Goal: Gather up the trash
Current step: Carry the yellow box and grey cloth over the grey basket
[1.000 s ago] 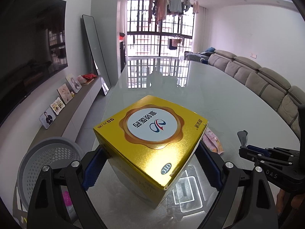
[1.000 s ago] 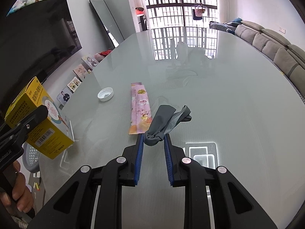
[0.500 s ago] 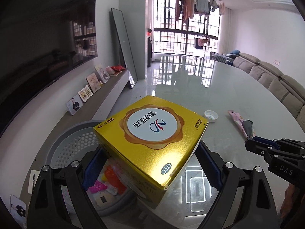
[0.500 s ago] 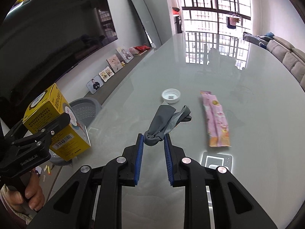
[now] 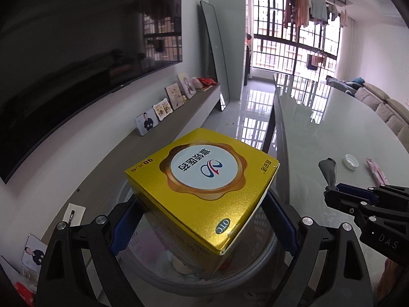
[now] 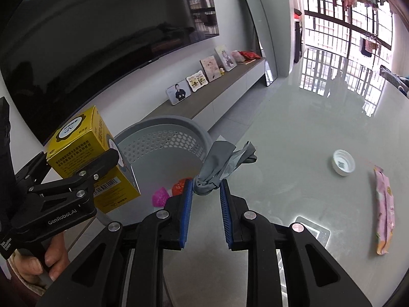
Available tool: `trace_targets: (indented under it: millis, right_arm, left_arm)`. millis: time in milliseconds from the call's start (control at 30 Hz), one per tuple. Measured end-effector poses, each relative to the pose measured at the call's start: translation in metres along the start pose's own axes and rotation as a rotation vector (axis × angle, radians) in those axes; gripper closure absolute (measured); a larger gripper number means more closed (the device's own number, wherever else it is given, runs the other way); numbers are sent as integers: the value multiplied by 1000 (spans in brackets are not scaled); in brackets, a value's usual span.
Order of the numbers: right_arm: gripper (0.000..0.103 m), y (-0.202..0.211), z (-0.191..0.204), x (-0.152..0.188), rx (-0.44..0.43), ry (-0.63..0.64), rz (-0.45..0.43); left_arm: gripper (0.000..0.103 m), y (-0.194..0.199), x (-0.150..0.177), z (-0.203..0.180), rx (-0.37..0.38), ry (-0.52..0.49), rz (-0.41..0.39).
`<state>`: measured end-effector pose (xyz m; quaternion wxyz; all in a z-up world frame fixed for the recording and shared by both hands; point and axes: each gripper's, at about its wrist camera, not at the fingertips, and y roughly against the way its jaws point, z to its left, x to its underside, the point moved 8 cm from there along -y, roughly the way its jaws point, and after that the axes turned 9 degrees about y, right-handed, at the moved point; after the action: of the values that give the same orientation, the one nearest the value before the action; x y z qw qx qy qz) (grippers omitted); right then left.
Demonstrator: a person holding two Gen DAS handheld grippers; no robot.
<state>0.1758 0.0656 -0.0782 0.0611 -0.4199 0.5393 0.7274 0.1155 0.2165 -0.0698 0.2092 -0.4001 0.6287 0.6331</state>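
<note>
My left gripper (image 5: pixel 202 220) is shut on a yellow medicine box (image 5: pixel 204 189) and holds it over the grey perforated trash basket (image 6: pixel 166 138), left of the table edge. The box also shows in the right wrist view (image 6: pixel 89 158). My right gripper (image 6: pixel 205 192) is shut on a crumpled grey wrapper (image 6: pixel 222 161), above the table edge beside the basket. That wrapper also shows in the left wrist view (image 5: pixel 328 171). The basket holds pink and red scraps (image 6: pixel 168 194).
A white bottle cap (image 6: pixel 343 162) and a pink wrapper (image 6: pixel 383 204) lie on the glossy grey table (image 6: pixel 306 128). A low shelf with photo frames (image 6: pixel 196 84) runs along the left wall under a TV. A sofa (image 5: pixel 388 107) stands at the far right.
Both grippers have swung left. The yellow box has gone from above the table edge to above the basket. The grey wrapper has come close to the basket rim.
</note>
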Motion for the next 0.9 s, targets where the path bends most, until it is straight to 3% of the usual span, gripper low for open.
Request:
trace_targets:
  millis: [333,900]
  right_arm:
    - [81,-59,36,-24,-89,71,68]
    - [81,-87,45,-17,-123,91,122]
  left_arm:
    - [15,-32,6,37,-92,48,57]
    - [15,-60,13,51,-145,97,145]
